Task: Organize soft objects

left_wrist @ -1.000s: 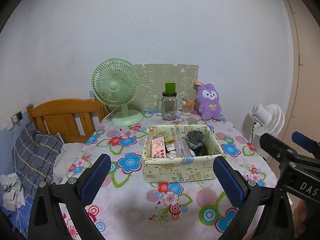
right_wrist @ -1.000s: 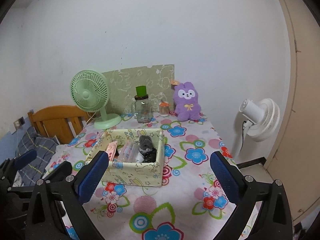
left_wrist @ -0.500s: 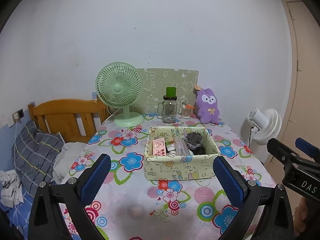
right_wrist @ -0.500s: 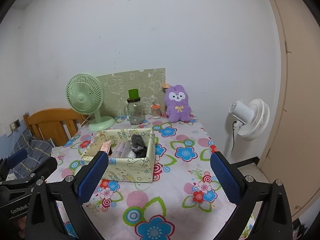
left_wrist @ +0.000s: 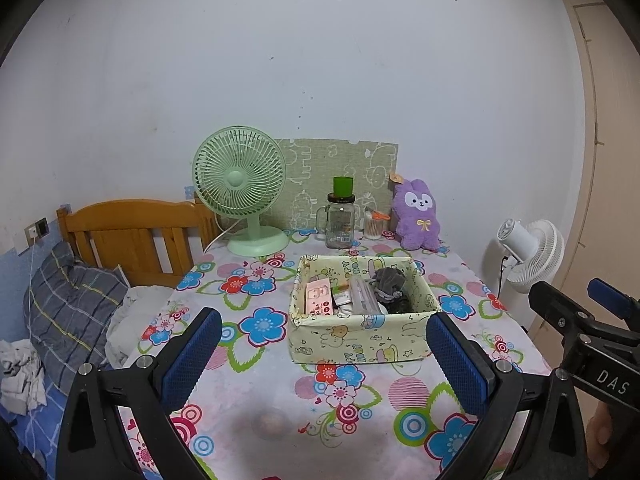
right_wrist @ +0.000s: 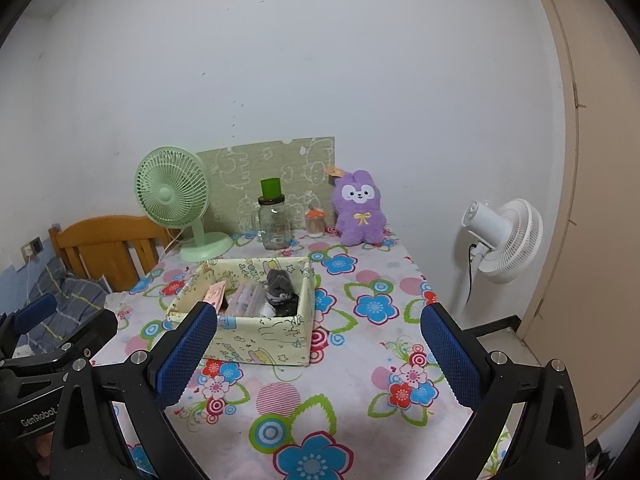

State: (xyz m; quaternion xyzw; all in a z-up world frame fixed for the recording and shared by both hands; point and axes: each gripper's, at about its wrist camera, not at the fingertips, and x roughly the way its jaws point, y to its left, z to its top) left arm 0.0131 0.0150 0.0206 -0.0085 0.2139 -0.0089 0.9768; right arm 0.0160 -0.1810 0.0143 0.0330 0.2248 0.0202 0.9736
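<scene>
Both tongs [left_wrist: 320, 354] [right_wrist: 318, 350] hang spread and empty; grabbing the purple bunny [right_wrist: 359, 210] at 12 o'clock could topple the jar [right_wrist: 274, 224].

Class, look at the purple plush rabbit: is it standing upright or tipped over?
Upright. The purple plush rabbit sits on the table against the wall, ears up, face forward.

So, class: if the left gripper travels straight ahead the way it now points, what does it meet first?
Probably the fabric storage box: it sits between the open left gripper fingers' line of travel, nearest wall facing them. Depth is uncertain; only flowered tablecloth lies before it.
</scene>
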